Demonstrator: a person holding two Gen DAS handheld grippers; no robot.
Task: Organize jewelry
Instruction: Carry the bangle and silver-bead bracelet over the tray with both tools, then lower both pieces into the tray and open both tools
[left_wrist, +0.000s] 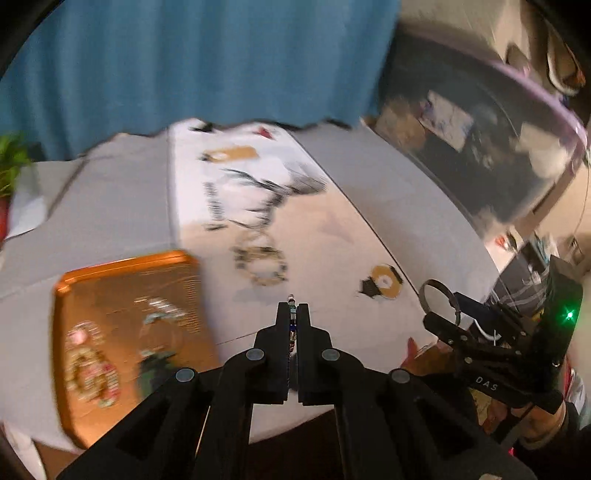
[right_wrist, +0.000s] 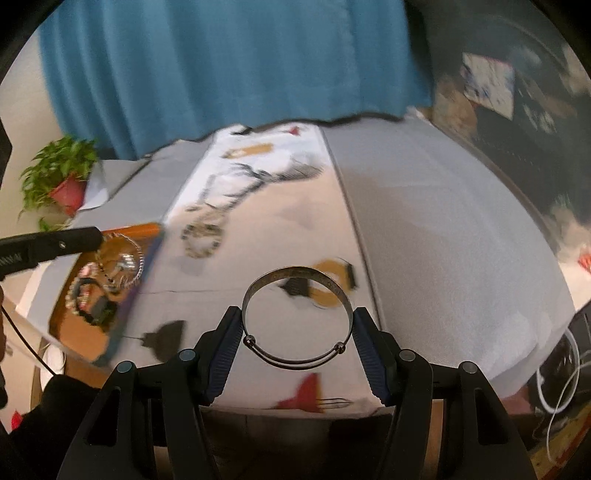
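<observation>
My left gripper (left_wrist: 292, 308) is shut on a thin beaded bracelet (left_wrist: 292, 317) that shows between its fingers, above the table to the right of the orange tray (left_wrist: 70, 332). In the right wrist view the bracelet hangs as a silvery loop (right_wrist: 127, 258) over the tray (right_wrist: 70, 332). My right gripper (right_wrist: 297, 317) is shut on a silver bangle (right_wrist: 295, 280), held across its width above the cloth. The bangle and right gripper also show in the left wrist view (left_wrist: 439, 295). Another beaded bracelet (left_wrist: 264, 264) lies on the cloth; it also shows in the right wrist view (right_wrist: 202, 238).
The tray holds several bracelets (left_wrist: 92, 373). A printed white cloth (right_wrist: 280, 206) covers the grey table (right_wrist: 443, 221). A blue curtain (right_wrist: 221, 74) hangs behind. A potted plant (right_wrist: 59, 177) stands at the far left. Cluttered shelving (left_wrist: 480, 140) is on the right.
</observation>
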